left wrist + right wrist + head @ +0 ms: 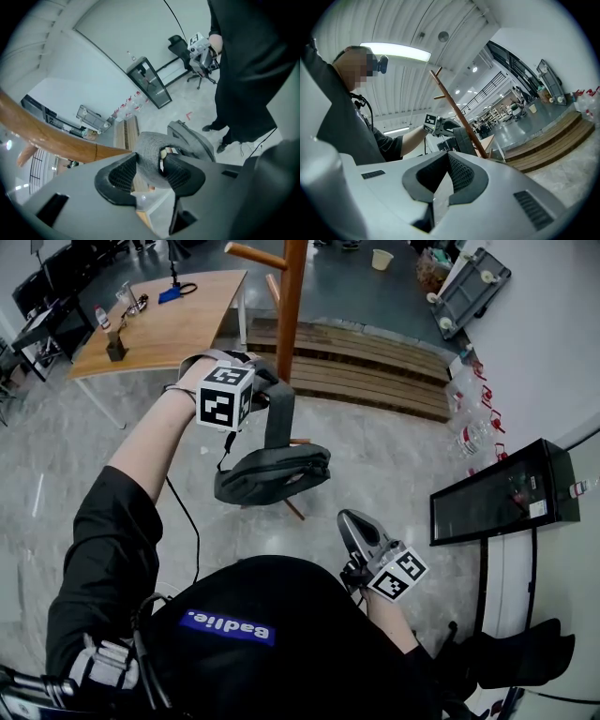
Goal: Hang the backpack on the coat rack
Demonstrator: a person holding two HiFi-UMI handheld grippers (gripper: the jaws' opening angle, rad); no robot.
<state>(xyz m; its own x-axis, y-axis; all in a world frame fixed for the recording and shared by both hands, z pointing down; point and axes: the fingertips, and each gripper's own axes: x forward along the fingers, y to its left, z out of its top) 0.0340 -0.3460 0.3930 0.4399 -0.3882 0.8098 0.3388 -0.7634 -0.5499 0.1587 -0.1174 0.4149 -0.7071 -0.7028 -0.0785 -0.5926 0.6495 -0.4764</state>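
Grey concrete floor (394, 456), brown wooden coat rack (292, 306) far centre; left gripper (149, 161) slack around strap (147, 150) of dark grey fabric backpack (272, 474), right gripper (446, 157) clenched empty.

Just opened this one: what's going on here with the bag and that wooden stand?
A person is hanging a dark backpack on the wooden coat rack. The left gripper is up at the rack's post with the bag's grey strap between its jaws. The jaws stand apart and do not seem to squeeze the strap. The bag dangles below, but whether the strap has caught on a peg cannot be made out. The right gripper is shut, empty, and held low by the person's body.
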